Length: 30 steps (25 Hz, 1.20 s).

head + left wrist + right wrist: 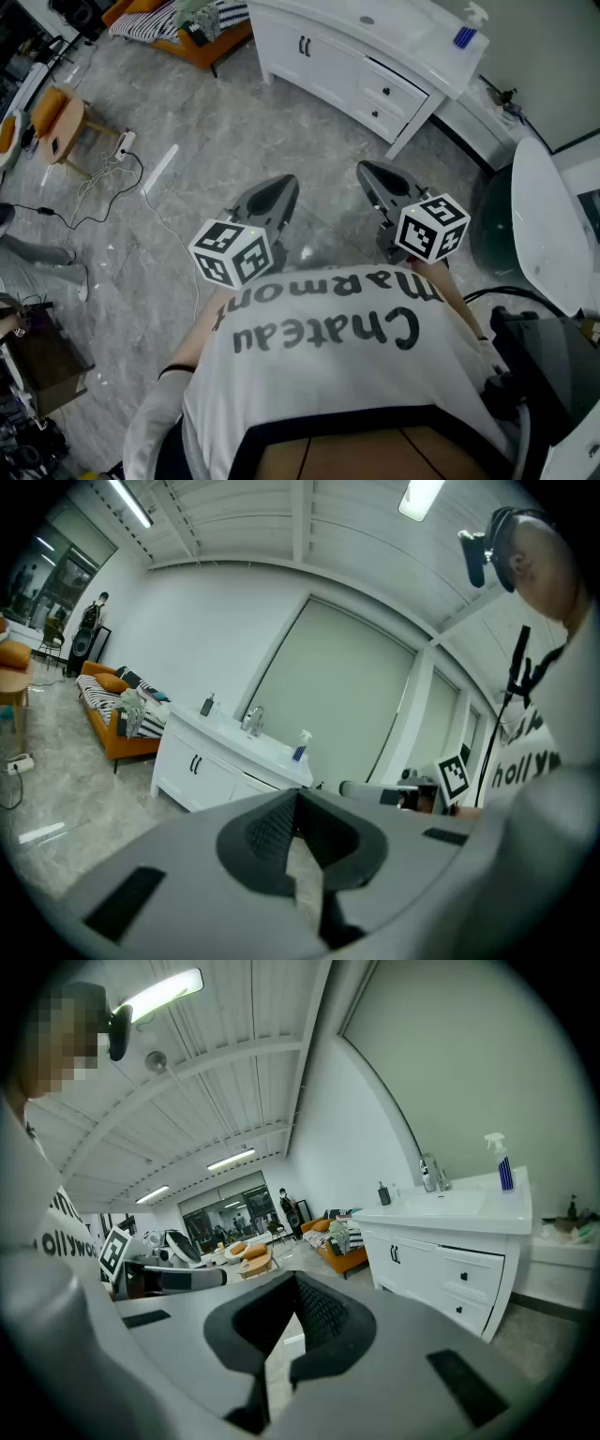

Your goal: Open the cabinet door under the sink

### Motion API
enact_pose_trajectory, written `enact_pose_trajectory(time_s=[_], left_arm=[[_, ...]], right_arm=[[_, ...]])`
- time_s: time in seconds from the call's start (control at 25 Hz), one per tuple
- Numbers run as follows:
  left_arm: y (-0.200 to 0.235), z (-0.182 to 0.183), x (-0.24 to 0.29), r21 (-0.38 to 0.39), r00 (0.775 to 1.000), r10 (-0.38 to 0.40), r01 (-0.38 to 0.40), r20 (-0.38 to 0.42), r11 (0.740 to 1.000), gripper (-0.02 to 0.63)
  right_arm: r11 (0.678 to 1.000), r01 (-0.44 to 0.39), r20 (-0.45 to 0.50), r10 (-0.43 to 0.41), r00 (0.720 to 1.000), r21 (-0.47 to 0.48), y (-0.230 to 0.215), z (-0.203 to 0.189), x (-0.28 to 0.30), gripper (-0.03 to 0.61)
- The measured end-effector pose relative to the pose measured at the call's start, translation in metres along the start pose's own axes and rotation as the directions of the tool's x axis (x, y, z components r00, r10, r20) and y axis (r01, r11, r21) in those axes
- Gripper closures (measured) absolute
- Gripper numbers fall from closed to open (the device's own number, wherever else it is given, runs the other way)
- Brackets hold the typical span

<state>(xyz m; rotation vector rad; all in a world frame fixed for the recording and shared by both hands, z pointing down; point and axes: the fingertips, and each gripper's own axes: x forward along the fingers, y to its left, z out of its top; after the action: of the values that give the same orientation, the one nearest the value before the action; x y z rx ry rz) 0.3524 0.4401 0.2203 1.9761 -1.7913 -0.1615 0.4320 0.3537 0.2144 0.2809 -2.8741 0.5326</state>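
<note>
While the sink cabinet (323,70) is well apart from them, the left gripper (281,187) and right gripper (373,178) have jaws pressed together, holding nothing.

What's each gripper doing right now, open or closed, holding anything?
Left gripper: closed, holding nothing.
Right gripper: closed, holding nothing.

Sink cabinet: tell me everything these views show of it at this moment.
The sink cabinet is white and smooth-looking and stands on the grey marbled floor. Its two doors look shut and meet at a pair of dark vertical handles. Beside them are two drawers with small dark knobs. On top are a faucet, a blue spray bottle and a dark dispenser. Nothing else is seen touching it.
</note>
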Motion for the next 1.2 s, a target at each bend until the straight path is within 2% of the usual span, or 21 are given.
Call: enact_pose_trajectory(time_s=[0.48,0.64,0.76,0.88,1.08,1.2], left_arm=[[0.005,0.001,-0.001,-0.003,1.0,-0.001,0.001,0.008,1.0,0.606],[0.012,-0.001,-0.011,-0.014,1.0,0.002,-0.002,0.017,1.0,0.606],[0.031,0.01,-0.025,-0.053,0.996,0.057,-0.054,0.069,0.997,0.606],[0.051,0.021,-0.04,-0.068,0.99,0.106,-0.1,0.098,0.993,0.606],[0.054,0.021,-0.049,0.001,0.998,0.019,-0.019,0.064,1.0,0.606],[0.069,0.016,-0.051,0.007,0.999,0.032,-0.032,0.037,0.999,0.606]], right_arm=[[1.0,-0.003,-0.001,0.003,1.0,-0.003,0.002,0.0,0.005,0.571],[0.999,-0.016,-0.004,0.016,1.0,0.038,0.008,-0.007,0.013,0.572],[0.997,-0.046,0.015,0.045,0.999,0.067,0.019,-0.003,0.024,0.572],[0.998,-0.057,0.01,0.056,0.998,0.038,0.032,0.001,0.039,0.571],[0.999,-0.037,-0.001,0.037,0.999,-0.001,0.045,-0.003,0.059,0.572],[1.0,-0.016,-0.007,0.016,1.0,0.003,0.048,-0.01,0.07,0.571]])
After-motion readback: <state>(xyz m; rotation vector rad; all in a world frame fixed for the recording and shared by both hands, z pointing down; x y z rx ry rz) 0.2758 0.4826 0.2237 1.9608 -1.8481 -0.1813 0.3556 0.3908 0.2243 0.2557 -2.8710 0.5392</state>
